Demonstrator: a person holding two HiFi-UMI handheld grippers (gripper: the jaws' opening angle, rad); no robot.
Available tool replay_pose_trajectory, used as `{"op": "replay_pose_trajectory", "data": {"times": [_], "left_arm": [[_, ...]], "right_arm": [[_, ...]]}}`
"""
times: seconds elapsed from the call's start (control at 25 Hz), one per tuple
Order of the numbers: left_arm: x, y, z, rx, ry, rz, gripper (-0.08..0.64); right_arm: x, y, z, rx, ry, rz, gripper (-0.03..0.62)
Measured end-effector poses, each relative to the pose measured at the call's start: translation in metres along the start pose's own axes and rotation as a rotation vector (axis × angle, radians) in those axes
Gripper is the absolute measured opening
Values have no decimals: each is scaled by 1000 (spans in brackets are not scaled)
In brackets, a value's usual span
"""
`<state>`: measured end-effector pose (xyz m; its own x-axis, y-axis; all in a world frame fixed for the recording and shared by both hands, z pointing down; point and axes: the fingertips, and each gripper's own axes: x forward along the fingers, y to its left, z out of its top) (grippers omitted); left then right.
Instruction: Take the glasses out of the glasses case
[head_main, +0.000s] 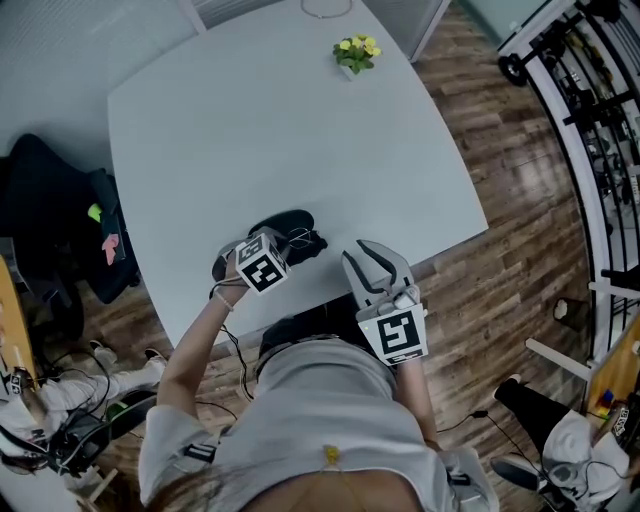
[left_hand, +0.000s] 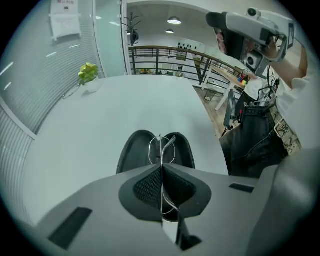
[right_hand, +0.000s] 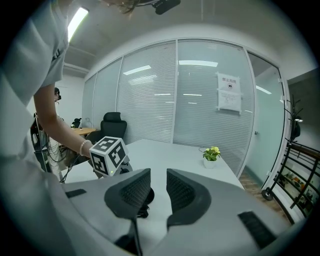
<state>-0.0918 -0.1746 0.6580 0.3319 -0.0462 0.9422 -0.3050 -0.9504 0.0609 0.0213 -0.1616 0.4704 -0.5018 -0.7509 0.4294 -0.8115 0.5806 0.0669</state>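
At the near edge of the white worktop (head_main: 280, 120), the left gripper (left_hand: 161, 185) points steeply down, its jaws closed tight on the thin wire frame of the glasses (left_hand: 161, 147). The glasses sit directly over the open black glasses case (left_hand: 131, 152) lying on the worktop. Just to the right, the right gripper (right_hand: 154, 192) hangs off the edge, its jaws slightly apart and holding nothing.

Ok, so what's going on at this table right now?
A person has a handheld gripper in each hand. The left gripper is shut on a pair of thin wire glasses, just over the open black case lying on the white table. Whether they are clear of it is hard to tell. The right gripper is open and empty, off to the side near the table's edge.
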Motion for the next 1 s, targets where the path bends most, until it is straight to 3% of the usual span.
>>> {"op": "replay_pose_trajectory", "data": {"times": [1.0], "left_arm": [[-111, -27, 21, -3, -64, 48, 31]], "right_arm": [[1, 36, 26, -42, -100, 35, 26]]}}
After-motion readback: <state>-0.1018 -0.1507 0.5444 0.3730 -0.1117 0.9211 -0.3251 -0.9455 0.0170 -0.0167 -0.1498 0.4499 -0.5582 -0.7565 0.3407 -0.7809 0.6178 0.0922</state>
